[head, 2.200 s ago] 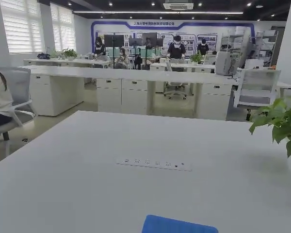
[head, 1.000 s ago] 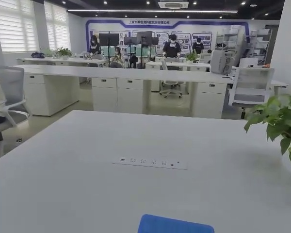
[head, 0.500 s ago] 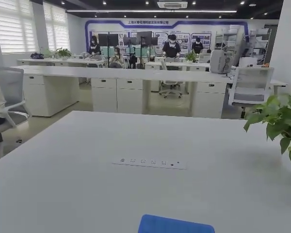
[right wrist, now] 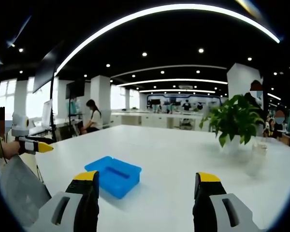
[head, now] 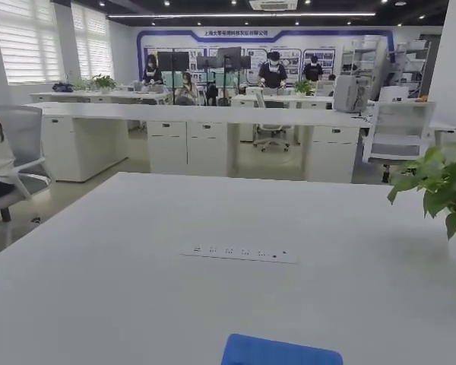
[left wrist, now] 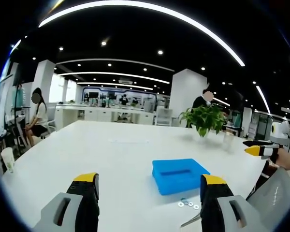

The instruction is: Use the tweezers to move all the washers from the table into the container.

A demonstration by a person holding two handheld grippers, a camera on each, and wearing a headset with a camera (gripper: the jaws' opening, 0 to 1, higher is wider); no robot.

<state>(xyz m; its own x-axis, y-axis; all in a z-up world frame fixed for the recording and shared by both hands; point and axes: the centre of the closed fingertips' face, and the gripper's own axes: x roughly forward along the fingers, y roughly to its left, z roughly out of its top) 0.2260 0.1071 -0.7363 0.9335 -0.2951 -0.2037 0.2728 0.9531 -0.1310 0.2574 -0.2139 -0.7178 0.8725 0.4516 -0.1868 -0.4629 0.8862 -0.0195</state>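
Note:
A blue container [left wrist: 179,175] lies on the white table [left wrist: 111,159], ahead of my left gripper [left wrist: 150,186], whose jaws stand wide apart with nothing between them. A few small washers [left wrist: 189,204] lie on the table just in front of the container. A thin metal tip [left wrist: 188,222], perhaps the tweezers, pokes out beside them. My right gripper [right wrist: 145,186] is open too and held above the table; the blue container [right wrist: 113,175] lies ahead to its left. The head view catches only the far edge of the container [head: 281,351].
A socket strip [head: 238,253] is set into the table [head: 99,289] beyond the container. A potted plant [head: 441,190] stands at the right edge. Each gripper shows at the side of the other's view: the right gripper [left wrist: 261,151], the left gripper [right wrist: 31,145]. People sit at desks beyond.
The head camera has shifted slightly, so the picture has drifted a little. Nothing on the table has visibly moved.

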